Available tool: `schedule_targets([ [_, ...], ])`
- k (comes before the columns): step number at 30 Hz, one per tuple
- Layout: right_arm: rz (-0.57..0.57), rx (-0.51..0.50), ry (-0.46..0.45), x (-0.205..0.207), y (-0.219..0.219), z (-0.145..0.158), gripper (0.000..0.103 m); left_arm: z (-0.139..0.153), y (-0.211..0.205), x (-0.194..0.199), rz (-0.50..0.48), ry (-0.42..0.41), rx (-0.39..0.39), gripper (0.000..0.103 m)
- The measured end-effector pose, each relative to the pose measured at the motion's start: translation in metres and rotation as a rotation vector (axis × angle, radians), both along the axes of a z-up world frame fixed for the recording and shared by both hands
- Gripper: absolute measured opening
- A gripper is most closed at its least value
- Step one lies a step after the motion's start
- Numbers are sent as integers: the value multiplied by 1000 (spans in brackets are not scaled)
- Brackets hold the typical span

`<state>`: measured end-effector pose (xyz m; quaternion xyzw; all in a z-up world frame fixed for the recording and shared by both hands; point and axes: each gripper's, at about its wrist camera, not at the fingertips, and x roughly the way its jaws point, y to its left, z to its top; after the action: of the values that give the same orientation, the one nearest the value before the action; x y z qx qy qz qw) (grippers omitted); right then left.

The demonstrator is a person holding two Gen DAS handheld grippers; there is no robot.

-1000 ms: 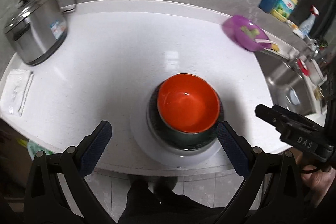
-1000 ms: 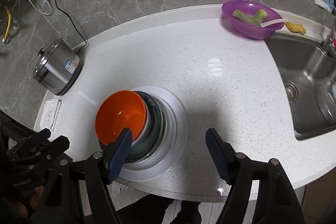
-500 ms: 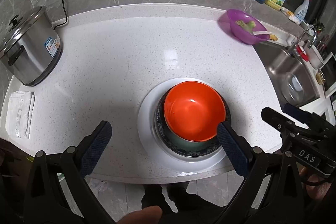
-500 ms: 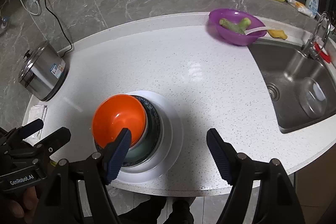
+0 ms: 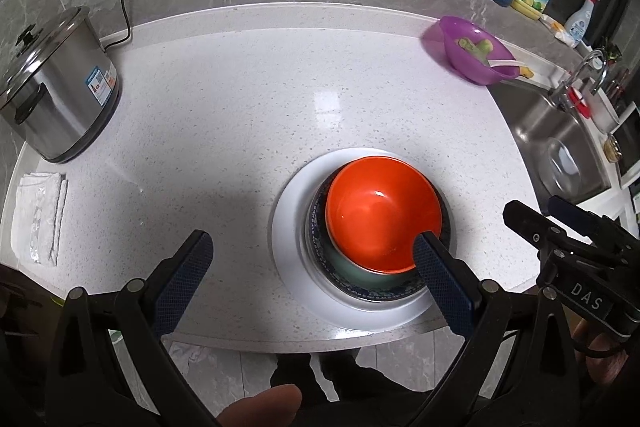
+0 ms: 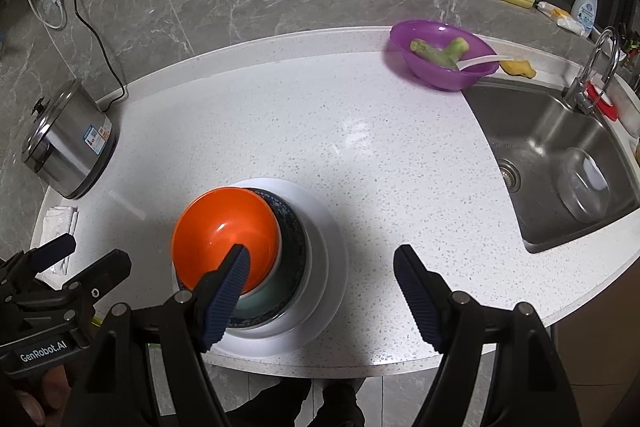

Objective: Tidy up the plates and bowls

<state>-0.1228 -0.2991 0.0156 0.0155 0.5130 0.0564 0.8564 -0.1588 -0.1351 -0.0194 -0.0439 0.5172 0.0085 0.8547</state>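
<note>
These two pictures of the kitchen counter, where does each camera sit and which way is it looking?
Left wrist view: sits on the left gripper, looks steeply down over its open jaws at the orange bowl; the right gripper and a fingertip show.
Right wrist view: sits on the right gripper, looks down at the counter and sink; the left gripper and hand show at lower left.
Both share: the bowl stack, steel pot, purple bowl.
</note>
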Motion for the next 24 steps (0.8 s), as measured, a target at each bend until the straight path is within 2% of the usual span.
schedule_targets([
  [18, 12, -7, -55, 2, 6, 17, 77, 19, 0, 3, 26, -47, 15, 101],
  [24, 18, -16, -77, 1, 8, 31, 77, 29, 2, 1, 31, -70, 12, 101],
])
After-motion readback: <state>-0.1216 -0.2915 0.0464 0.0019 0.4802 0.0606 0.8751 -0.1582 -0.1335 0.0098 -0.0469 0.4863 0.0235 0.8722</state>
